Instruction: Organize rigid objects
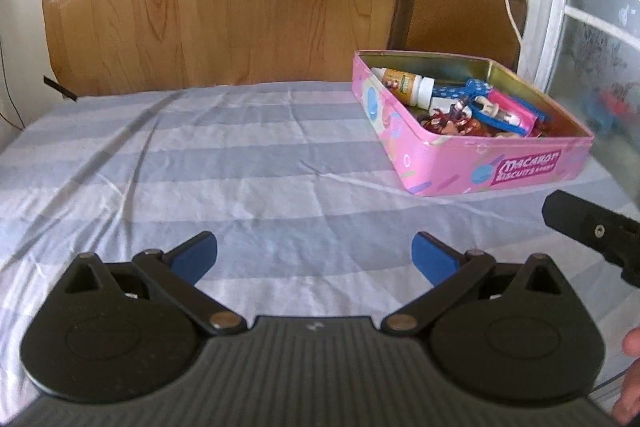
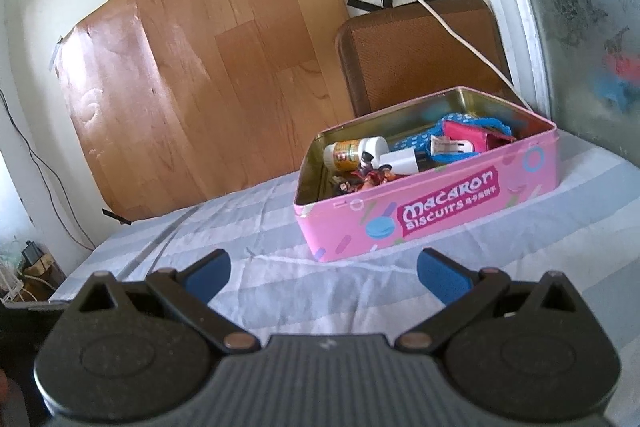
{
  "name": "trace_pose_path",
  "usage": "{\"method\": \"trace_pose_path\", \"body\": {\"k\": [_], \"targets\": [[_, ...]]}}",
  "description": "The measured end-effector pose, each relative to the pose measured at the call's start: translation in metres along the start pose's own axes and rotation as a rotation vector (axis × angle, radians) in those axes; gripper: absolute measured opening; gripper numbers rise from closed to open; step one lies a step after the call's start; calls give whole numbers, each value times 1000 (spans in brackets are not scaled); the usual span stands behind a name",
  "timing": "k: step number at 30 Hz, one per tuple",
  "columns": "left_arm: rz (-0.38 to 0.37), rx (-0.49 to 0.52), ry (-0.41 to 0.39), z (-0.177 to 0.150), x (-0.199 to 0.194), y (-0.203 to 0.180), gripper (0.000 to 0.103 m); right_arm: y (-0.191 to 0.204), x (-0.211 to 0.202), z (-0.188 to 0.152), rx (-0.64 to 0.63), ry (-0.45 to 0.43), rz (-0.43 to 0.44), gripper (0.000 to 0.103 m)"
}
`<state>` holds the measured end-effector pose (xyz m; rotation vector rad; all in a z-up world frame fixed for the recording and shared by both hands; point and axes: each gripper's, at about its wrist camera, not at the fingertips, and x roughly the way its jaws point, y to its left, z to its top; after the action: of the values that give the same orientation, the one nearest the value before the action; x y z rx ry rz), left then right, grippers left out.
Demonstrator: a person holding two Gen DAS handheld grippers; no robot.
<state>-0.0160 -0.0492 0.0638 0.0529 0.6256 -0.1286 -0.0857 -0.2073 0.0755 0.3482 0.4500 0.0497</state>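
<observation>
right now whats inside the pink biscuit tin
The pink tin holds a small white-capped bottle, a white plug adapter, a blue polka-dot item, a pink case and small reddish figures. Anything beneath that pile, and most of the tin's floor, is covered.

I see soft daylight from the frosted window (image 1: 600, 27) at two o'clock; edges bend, slight blur throughout.

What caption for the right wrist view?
Open right gripper faces a pink biscuit tin of small items on a striped cloth.
</observation>
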Motion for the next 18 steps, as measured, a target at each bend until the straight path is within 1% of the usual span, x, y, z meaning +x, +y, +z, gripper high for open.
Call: {"method": "trace_pose_path", "body": {"k": [2, 10, 12, 18], "targets": [[14, 10, -3, 1, -1, -1, 103, 0, 0, -1, -2, 4, 1, 103], [0, -33, -12, 1, -9, -2, 103, 3, -3, -2, -24, -9, -14, 103], [-2, -26, -14, 1, -10, -3, 103, 2, -3, -1, -22, -6, -13, 103], [36, -8, -43, 0, -15, -11, 103, 2, -8, -1, -29, -15, -16, 103]]}}
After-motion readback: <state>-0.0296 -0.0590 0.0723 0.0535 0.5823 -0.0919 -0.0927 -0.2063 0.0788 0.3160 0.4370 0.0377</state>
